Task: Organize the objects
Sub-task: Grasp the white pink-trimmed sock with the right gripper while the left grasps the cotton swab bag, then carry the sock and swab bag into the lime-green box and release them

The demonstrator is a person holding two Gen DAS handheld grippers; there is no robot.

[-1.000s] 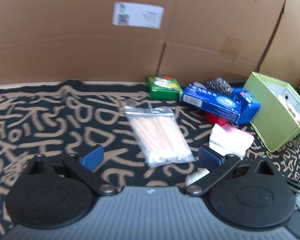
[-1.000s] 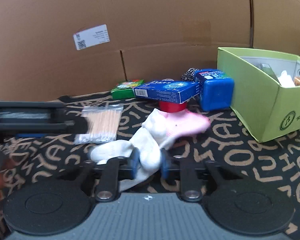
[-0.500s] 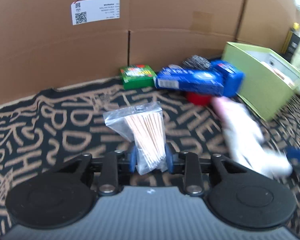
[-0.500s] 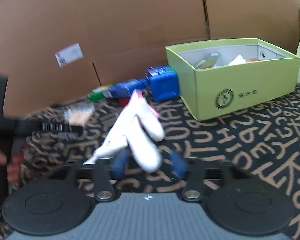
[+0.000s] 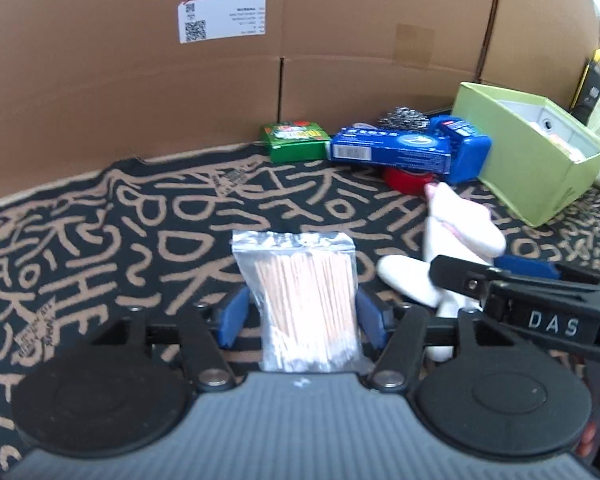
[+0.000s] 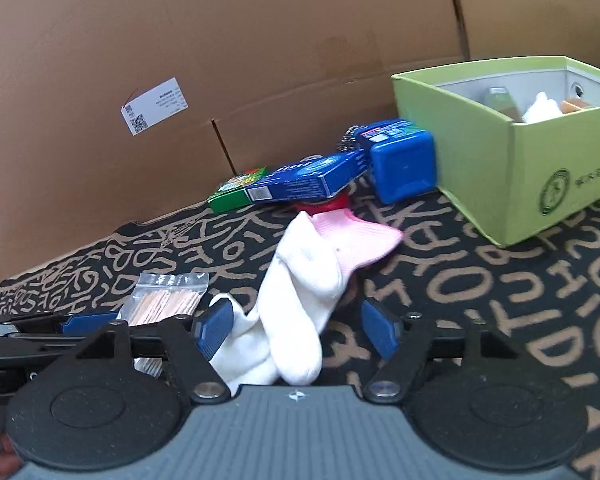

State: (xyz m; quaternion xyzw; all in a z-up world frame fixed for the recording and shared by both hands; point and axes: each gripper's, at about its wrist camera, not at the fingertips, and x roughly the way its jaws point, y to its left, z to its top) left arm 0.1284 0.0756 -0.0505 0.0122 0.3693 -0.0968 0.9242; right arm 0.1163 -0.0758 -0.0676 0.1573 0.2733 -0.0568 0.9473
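Clear bag of cotton swabs [image 5: 306, 304] between left gripper [image 5: 302, 314] pads, contact unclear; white-pink sock [image 6: 300, 300] loose within wide-open right gripper [image 6: 296, 330], marked "DAS".

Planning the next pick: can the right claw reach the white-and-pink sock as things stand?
Probably yes: the white-and-pink sock already lies on the cloth inside the open right claw, and nothing covers it.

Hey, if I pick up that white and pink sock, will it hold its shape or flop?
Probably flops: the sock lies folded and creased, so it looks soft. Likely light and unbreakable, being cloth; unlikely to roll.
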